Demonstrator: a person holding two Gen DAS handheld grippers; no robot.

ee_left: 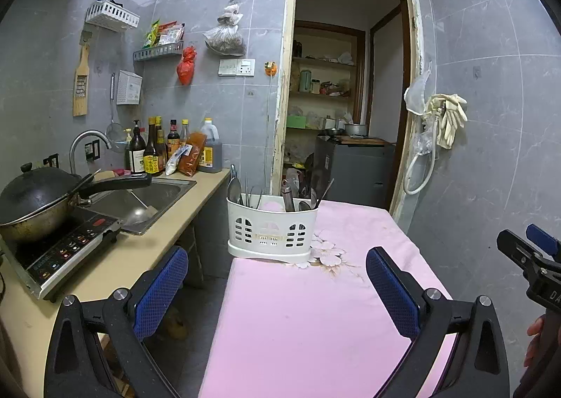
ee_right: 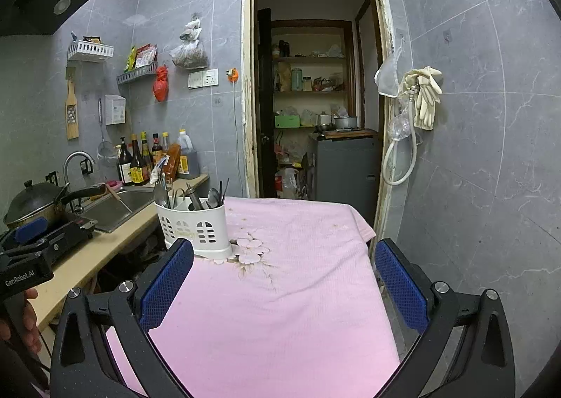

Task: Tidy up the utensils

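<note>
Your left gripper [ee_left: 277, 280] and right gripper [ee_right: 284, 275] gape wide, empty. Utensil caddy [ee_left: 271, 228] sits mid-frame on the pink cloth [ee_right: 280, 293]; only the left view shows the sink [ee_left: 154, 196] basin fully.

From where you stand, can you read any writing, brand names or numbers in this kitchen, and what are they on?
"GenRobot.AI": white print on the black body of the left gripper, seen from the right wrist.
"DA": cut-off white letters on the right gripper, at the frame's edge in the left wrist view.
Sauce bottles on the counter: labels too small to read.
Induction cooker: panel markings blurred.
White utensil basket: small label unreadable.
</note>
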